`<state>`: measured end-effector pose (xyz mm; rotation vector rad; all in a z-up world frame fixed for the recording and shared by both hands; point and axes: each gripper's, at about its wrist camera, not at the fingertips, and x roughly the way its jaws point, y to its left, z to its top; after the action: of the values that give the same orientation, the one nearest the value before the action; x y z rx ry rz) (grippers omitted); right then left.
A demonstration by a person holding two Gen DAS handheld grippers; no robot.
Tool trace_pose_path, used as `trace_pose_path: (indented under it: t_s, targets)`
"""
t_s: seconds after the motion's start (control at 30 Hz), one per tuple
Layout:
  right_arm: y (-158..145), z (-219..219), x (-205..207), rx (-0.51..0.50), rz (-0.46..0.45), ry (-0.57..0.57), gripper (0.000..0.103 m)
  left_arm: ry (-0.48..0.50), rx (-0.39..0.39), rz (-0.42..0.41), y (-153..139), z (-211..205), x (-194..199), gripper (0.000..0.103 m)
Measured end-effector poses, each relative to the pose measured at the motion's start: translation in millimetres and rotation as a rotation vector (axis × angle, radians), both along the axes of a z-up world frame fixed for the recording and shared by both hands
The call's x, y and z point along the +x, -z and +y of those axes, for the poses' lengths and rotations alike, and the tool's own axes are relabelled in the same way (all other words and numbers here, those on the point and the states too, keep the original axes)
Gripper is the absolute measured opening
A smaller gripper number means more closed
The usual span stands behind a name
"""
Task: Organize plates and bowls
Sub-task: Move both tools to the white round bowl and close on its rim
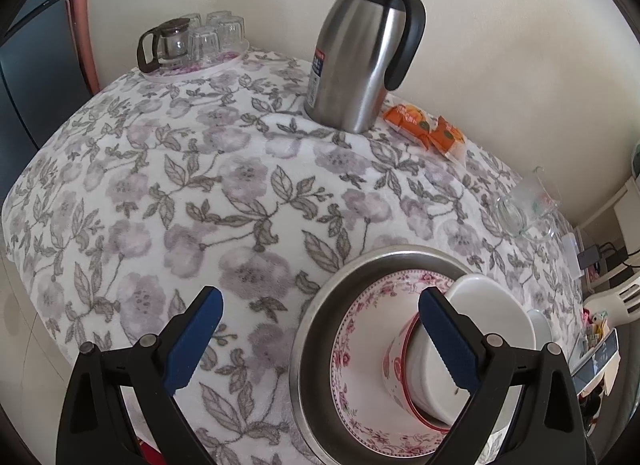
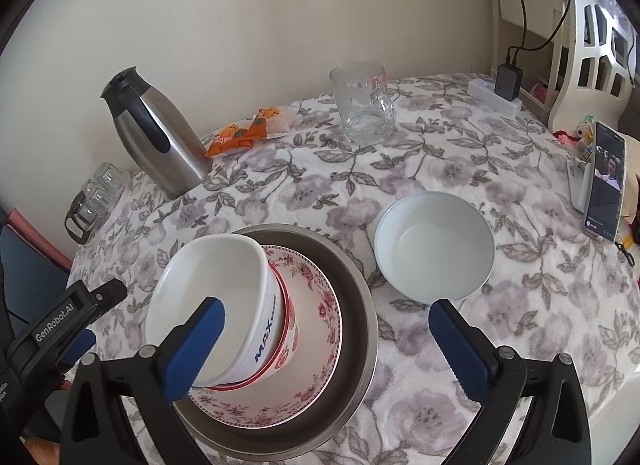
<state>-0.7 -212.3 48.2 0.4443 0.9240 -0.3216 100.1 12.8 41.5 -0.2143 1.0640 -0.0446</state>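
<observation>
Here, nearest first:
Left gripper [image 1: 320,341]: fingers spread wide, nothing between them, above the cloth beside the stack.
Right gripper [image 2: 326,351]: fingers wide apart, clamping nothing, over the stack's right edge.
Stack: metal basin [image 2: 362,305] on the floral tablecloth [image 2: 460,169] holds a pink-flowered plate [image 2: 316,349]; a white bowl [image 2: 208,277] lies tilted inside a red-rimmed bowl [image 2: 286,345] on it.
Loose bowl: pale bowl [image 2: 434,245] upright, just right of the basin.
Farther back: glass mug [image 2: 362,105], orange snack packets [image 2: 244,131], steel thermos jug [image 2: 154,133].
</observation>
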Motion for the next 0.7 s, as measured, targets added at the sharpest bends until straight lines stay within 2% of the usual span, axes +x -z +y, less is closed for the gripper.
trace_pose_path:
  t_s: [0.27,0.5,0.7]
  targets:
    - [-7.7,-19.0,-9.3,0.025,-0.031,0.029,0.103,0.03,-0.024,-0.09,-17.8,-6.9,-5.5,0.099]
    - [-7.2,-64.2,-28.8,0.049,-0.041,0.136,0.103,0.119,-0.019,-0.208,-43.6,-36.3,-17.0,0.099]
    - [-3.6,-107.1,-52.0,0.058,-0.041,0.231,0.103,0.213,-0.03,-0.264,-56.9,-72.3,-27.3,0.099]
